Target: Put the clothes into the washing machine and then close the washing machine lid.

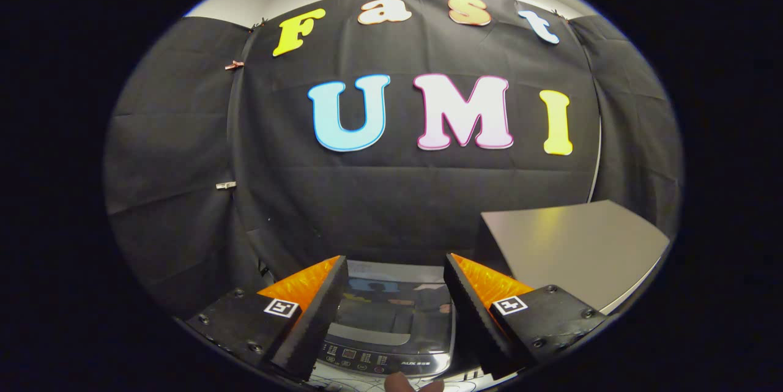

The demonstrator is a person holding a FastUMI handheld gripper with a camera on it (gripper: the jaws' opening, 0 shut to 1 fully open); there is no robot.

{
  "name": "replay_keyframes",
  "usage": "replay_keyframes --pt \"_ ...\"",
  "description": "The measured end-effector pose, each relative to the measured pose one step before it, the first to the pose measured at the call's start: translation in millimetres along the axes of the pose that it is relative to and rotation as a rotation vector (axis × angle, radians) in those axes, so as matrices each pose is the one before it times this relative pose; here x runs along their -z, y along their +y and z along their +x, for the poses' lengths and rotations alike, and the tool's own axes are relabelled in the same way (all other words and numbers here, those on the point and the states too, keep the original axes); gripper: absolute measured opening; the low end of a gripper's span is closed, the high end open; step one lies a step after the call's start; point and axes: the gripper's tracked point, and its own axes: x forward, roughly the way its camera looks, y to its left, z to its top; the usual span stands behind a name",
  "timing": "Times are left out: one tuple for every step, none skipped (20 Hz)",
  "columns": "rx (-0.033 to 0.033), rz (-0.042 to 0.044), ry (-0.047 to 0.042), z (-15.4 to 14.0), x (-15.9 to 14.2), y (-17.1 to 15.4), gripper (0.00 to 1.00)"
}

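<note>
My gripper (394, 279) is open, its two fingers spread wide with nothing between them. Below and between the fingers lies the top of the washing machine (391, 318), seen from above. Its glossy dark lid (397, 309) lies flat and shut, mirroring the booth wall. A control panel (373, 360) with small buttons runs along the machine's near edge. No clothes are visible.
A grey table top (575, 245) stands to the right of the machine, beyond my right finger. Black cloth forms the booth's wall (391, 196) straight ahead and to both sides. Part of a person's hand (407, 383) shows just under the control panel.
</note>
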Motion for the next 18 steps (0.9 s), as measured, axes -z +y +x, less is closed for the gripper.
replay_keyframes --pt "0.00881 0.00265 -0.01547 -5.37 -7.18 -3.79 0.99" --pt "0.00559 0.00541 -0.01533 -6.84 -7.84 -4.47 0.99" --pt "0.00616 0.00357 -0.01079 -6.49 -6.04 -4.36 0.99" --pt "0.00502 0.00033 -0.00864 -5.73 -5.99 -5.21 0.99" --pt "0.00653 -0.00368 -0.00533 -6.24 -4.88 -5.43 0.99" --pt "0.00712 -0.00229 -0.00800 -7.87 -5.28 -5.43 0.99" --pt "0.00444 -0.00381 -0.00816 -7.83 -6.67 -4.92 0.99" --pt "0.00535 0.00162 -0.01135 -9.03 -6.00 -4.36 0.99" --pt "0.00314 0.00516 -0.00678 -9.90 -1.06 -7.78 0.99" --pt "0.00474 0.00401 -0.00294 -9.37 -2.38 -3.26 0.99" --pt "0.00354 0.00238 -0.00224 -9.62 -2.36 -4.46 0.99" --pt "0.00202 -0.00196 -0.00684 -8.56 -3.03 -3.82 0.99" --pt "0.00482 -0.00245 -0.00457 -7.50 -3.39 -5.21 0.99" --pt "0.00074 -0.00063 -0.00155 -7.50 -2.49 -3.94 0.99" --pt "-0.00102 -0.00231 0.00143 -8.55 -2.33 -4.15 0.99" --pt "0.00148 -0.00189 -0.00420 -8.44 -3.41 -4.08 0.99" --pt "0.00577 -0.00113 -0.00421 -7.29 -3.86 -5.18 0.99" --pt "0.00555 0.00221 -0.00778 -8.07 -2.88 -4.49 0.99"
